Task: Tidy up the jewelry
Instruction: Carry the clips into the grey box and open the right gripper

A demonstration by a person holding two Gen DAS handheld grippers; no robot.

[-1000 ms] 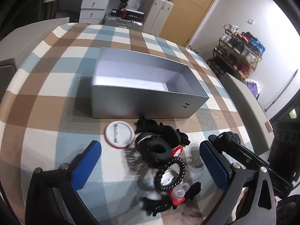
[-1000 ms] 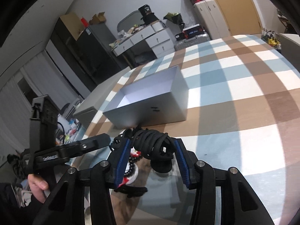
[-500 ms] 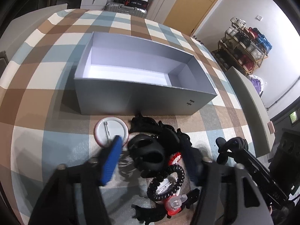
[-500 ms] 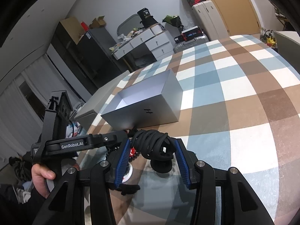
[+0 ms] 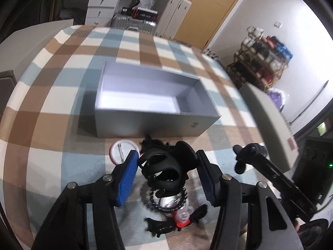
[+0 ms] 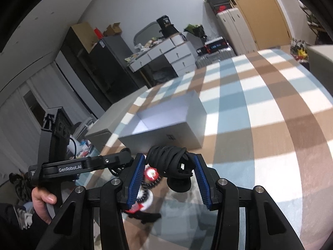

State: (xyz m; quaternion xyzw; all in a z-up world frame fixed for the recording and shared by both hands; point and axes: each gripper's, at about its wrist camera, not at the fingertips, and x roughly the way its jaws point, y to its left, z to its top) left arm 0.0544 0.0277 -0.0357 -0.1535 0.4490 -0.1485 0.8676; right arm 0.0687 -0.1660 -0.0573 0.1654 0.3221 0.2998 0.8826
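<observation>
In the left wrist view my left gripper is shut on a chunky black bracelet, held just above the jewelry pile. Under it lie a black beaded bracelet and a red-and-clear piece. A white round badge lies flat to the left. The open grey box stands beyond, and its inside looks bare. In the right wrist view my right gripper is shut on a black coiled cord bundle, lifted in front of the box. The left gripper reaches in from the left.
The table carries a brown, blue and white checked cloth. A grey chair back stands at the right table edge. A person's hand grips the left tool's handle. Drawers, suitcases and shelves line the walls behind.
My left gripper went from wide open over the pile to shut on the chunky black bracelet, then rose a little with it. The right gripper kept its hold on the cord bundle.
</observation>
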